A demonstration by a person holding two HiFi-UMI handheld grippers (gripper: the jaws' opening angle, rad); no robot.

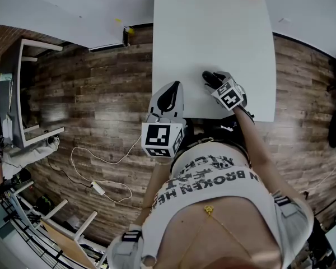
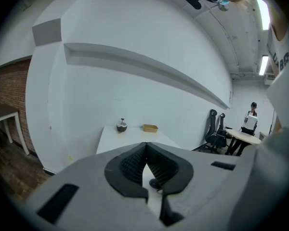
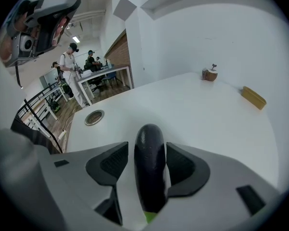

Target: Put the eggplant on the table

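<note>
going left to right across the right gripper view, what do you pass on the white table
round metal ring → eggplant → small brown round object → yellow tray

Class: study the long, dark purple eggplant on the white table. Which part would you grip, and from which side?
Grip the long dark purple eggplant across its mid-body, one pad on each long flank, coming from above at the green stem end. It lies lengthwise between the open jaws of the right gripper, and its narrow, rounded width probably fits them better than its length.
</note>
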